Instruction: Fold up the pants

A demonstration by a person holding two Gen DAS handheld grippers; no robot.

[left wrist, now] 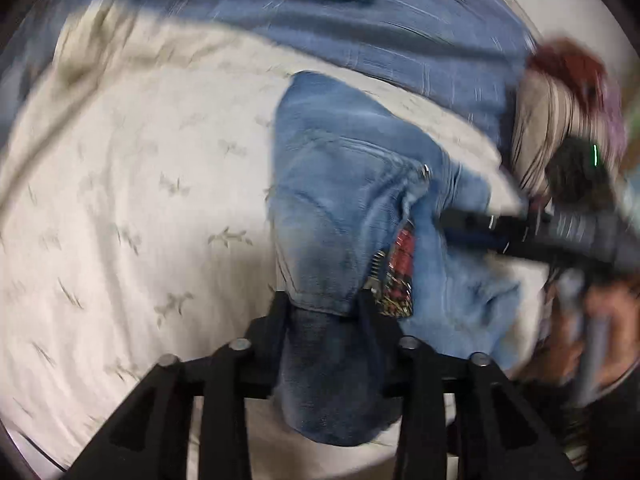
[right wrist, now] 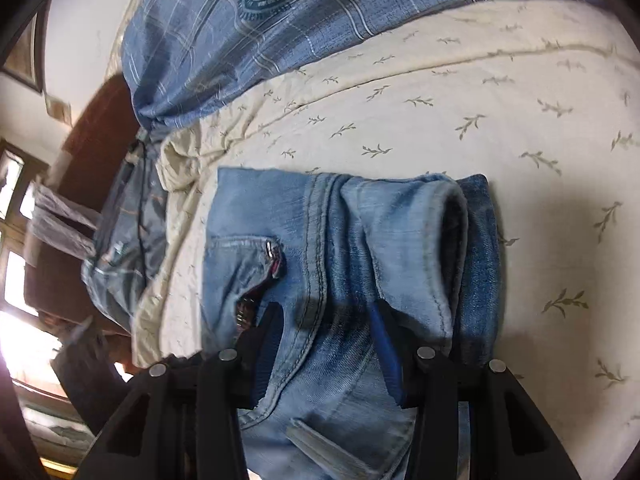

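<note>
Light blue jeans (left wrist: 344, 184) lie partly folded on a cream bedsheet with a leaf print (left wrist: 132, 184). My left gripper (left wrist: 322, 304) is shut on a dark fold of the jeans that hangs between its fingers. The right gripper (left wrist: 464, 220) reaches in from the right in the left wrist view and meets the jeans near the zipper. In the right wrist view the jeans (right wrist: 360, 224) fill the middle, with a pocket and a rolled hem. My right gripper (right wrist: 326, 316) is shut on the denim near the waistband seam.
A blue plaid blanket (right wrist: 248, 28) with a crest lies bunched at the far side of the bed, also in the left wrist view (left wrist: 360, 28). A striped and red cloth pile (left wrist: 560, 92) sits at the right. A window and dark furniture (right wrist: 24, 216) are at the left.
</note>
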